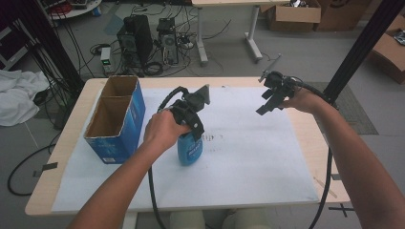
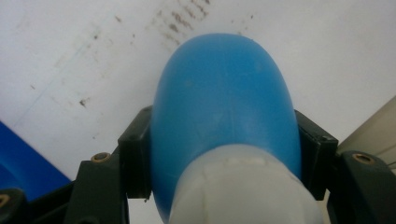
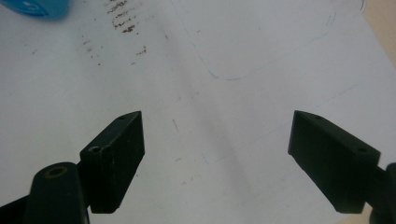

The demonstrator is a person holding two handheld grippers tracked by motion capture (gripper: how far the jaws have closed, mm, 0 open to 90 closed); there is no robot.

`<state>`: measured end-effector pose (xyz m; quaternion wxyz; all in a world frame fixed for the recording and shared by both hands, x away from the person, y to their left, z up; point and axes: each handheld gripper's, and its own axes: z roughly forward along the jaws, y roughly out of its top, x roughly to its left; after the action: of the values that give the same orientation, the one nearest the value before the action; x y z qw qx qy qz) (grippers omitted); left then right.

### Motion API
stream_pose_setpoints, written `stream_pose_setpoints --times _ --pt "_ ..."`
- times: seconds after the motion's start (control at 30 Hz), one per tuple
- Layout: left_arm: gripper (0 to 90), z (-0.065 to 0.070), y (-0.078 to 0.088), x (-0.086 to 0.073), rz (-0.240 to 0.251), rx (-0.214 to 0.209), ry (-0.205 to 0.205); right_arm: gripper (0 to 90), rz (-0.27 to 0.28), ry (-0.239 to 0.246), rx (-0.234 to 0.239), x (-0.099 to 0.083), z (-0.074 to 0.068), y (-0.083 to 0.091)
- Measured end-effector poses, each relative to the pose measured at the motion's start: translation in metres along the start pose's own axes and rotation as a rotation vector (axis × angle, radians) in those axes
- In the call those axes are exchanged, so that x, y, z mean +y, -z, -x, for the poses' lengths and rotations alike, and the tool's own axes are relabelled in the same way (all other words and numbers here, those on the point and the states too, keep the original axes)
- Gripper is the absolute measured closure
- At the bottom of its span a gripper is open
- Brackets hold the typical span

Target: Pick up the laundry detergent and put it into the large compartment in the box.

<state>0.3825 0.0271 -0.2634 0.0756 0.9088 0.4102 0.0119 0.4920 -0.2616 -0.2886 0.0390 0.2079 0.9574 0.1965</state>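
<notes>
A blue bottle (image 1: 190,149) with a white neck stands on the white sheet near the table's middle. My left gripper (image 1: 192,125) comes down over its top and is shut on it. In the left gripper view the two black pads (image 2: 135,156) press against both sides of the blue bottle (image 2: 224,102), just below its white neck. My right gripper (image 1: 271,100) hovers over the right part of the sheet, apart from the bottle. Its jaws stand wide open with nothing between them (image 3: 217,158). A corner of the bottle (image 3: 39,7) shows at the top left of the right gripper view.
A blue cardboard box (image 1: 117,119) with two open compartments stands at the left of the table, close to the bottle. The white sheet (image 1: 248,162) covers most of the wooden tabletop and has dark smudges. Computer towers, cables and cardboard boxes lie on the floor beyond.
</notes>
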Motion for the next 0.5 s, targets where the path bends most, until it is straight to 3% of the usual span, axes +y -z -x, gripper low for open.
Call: stream_pose_setpoints --times 0.27,0.37,0.4,0.5 --pt "37.8 -0.011 0.060 0.001 0.052 0.023 0.086 18.6 0.006 -0.003 -0.001 -0.002 -0.001 0.004" --pt "37.8 -0.016 0.083 0.002 0.060 0.042 0.114 18.5 0.009 0.001 -0.005 -0.001 -0.002 0.007" --pt "37.8 -0.016 0.083 0.002 0.060 0.042 0.114 18.5 0.013 0.001 -0.007 -0.001 -0.002 0.008" --pt "37.8 -0.023 0.108 0.002 0.066 0.062 0.160 18.5 0.015 0.008 -0.010 0.000 -0.004 0.010"
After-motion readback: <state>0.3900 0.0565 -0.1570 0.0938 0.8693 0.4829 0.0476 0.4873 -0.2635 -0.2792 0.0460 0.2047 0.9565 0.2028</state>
